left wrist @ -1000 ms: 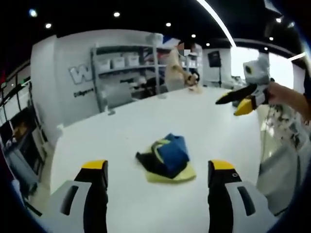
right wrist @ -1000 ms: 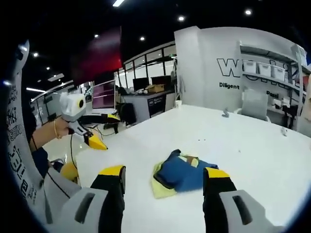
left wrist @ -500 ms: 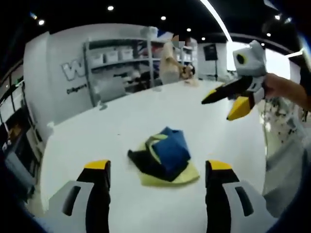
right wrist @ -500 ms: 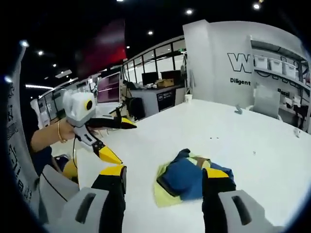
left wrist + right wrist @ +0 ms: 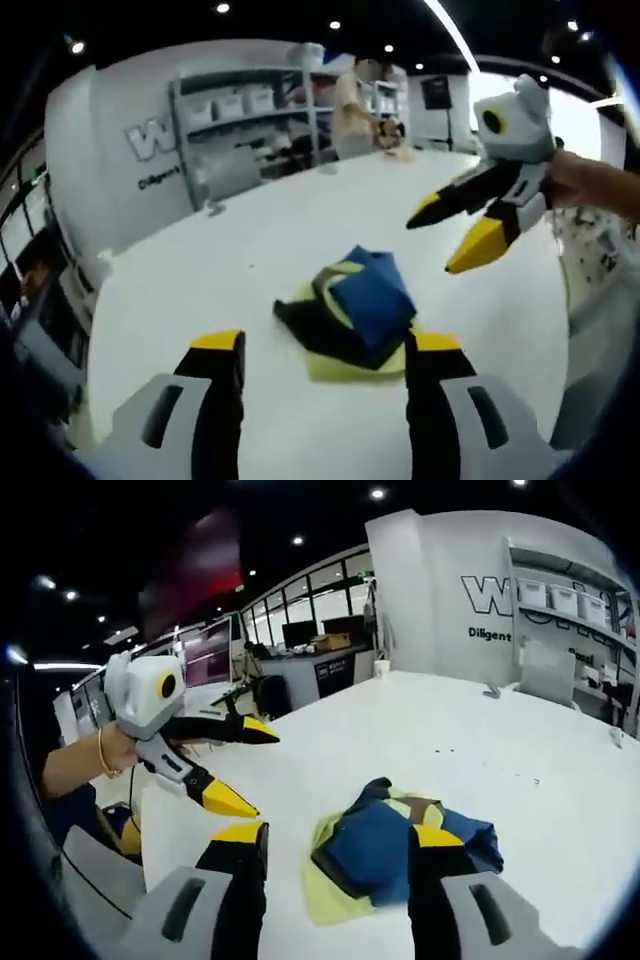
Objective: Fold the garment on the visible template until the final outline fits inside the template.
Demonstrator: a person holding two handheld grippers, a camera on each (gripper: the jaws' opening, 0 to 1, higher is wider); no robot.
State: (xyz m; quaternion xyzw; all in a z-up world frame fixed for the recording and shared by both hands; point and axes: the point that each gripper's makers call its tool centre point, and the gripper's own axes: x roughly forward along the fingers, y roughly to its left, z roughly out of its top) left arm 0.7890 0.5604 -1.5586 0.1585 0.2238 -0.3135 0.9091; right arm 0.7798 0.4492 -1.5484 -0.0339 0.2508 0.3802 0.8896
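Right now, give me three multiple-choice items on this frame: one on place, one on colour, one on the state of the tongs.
1. Where does the folded garment lie?
A. on the yellow template, on the white table
B. on the shelf
C. held up in the air

2. What colour is the top layer of the garment?
A. red
B. blue
C. white

3. How do the left tongs and the right tongs stand?
A. both shut on the garment
B. one shut on the template
C. both open, above the table, holding nothing

Answers:
1 A: yellow edges show under the bundle in both views.
2 B: the upper fold is blue, with black cloth beside it.
3 C: each pair's yellow-tipped jaws are spread, with nothing between them.
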